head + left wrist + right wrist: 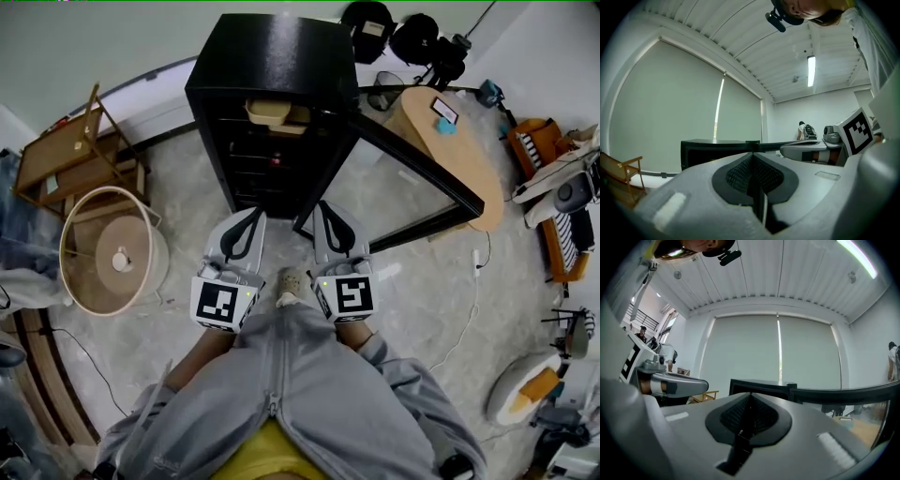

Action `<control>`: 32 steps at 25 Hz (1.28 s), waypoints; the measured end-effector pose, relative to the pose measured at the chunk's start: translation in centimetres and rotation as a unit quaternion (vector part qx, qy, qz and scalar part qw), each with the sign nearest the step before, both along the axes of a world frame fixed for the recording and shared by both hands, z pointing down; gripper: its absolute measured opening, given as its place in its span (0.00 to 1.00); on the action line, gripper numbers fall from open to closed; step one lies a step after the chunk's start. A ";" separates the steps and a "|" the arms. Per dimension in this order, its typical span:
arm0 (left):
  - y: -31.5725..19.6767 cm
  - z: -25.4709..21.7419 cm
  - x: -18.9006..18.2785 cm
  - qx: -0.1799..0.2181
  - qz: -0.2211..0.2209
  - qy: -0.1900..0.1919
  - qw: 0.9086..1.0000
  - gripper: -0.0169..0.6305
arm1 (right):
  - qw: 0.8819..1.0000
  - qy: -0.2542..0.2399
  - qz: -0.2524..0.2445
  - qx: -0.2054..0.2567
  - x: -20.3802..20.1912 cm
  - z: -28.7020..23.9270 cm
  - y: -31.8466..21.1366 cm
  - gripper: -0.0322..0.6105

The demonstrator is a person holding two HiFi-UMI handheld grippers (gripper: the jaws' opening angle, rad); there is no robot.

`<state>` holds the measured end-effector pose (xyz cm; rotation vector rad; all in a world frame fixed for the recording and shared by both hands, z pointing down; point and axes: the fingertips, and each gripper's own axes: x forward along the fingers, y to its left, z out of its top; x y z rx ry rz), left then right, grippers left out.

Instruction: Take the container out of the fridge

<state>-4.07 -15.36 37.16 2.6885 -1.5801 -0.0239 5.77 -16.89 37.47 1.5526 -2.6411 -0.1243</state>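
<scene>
Both claws are pinched together w/ nothing in them: left gripper [247, 225] and right gripper [328, 223] hang low by the person's legs, short of the fridge [272, 52]. The tan container [269, 111] sits on the top shelf inside, and the glass door [422, 164] stands wide open at right.

Risks, I'd judge: reaching in w/o parting the jaws just shoves the container back, and a one-sided pinch could tip it off the shelf.

The floor [187, 178] is pale marbled tile w/ a cable [472, 309] trailing across it — a trip hazard. Cluttered rm — round wooden table [459, 159] behind the door, wooden rack [66, 155] at left.

Fridge [272, 56] front unobstructed, door [394, 187] aside
</scene>
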 end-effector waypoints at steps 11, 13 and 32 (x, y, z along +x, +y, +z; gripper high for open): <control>-9.0 1.5 1.5 -0.003 -0.055 0.010 0.998 0.04 | 0.998 0.015 -0.062 0.000 1.5 1.4 -9.3 0.05; -10.2 1.7 1.1 -0.005 -0.061 0.014 0.998 0.04 | 0.998 0.009 -0.065 -0.005 1.0 1.5 -10.3 0.05; -19.1 4.6 -0.8 -0.037 -0.038 0.004 0.999 0.09 | 0.998 0.020 -0.061 -0.021 -2.9 2.8 -16.6 0.05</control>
